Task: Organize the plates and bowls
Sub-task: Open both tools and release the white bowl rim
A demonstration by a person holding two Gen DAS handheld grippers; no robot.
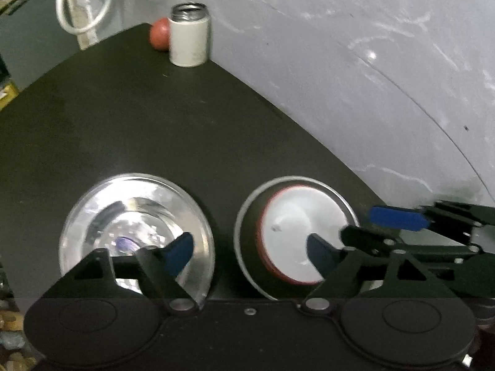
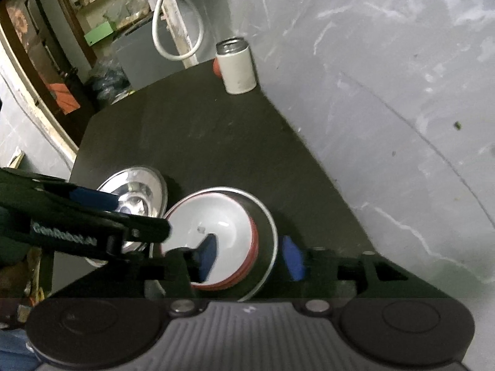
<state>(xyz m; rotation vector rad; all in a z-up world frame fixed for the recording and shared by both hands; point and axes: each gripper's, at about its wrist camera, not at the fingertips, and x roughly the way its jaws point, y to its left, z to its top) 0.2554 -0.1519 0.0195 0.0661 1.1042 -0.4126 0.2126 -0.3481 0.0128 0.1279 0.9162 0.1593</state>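
The dark matte desk (image 1: 154,123) carries a shiny steel plate (image 1: 102,216), mouth up, beside a red-rimmed white bowl (image 2: 216,216) nested upright in a steel dish, probably for stacking. Both left tongs (image 1: 249,252) and right tongs (image 2: 250,258) gape wide, holding nothing, the right straddling the bowl's rim.

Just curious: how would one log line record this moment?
left gripper: open, over dishes | right gripper: open, straddling rim of red-rimmed white bowl | shiny steel plate: beside it
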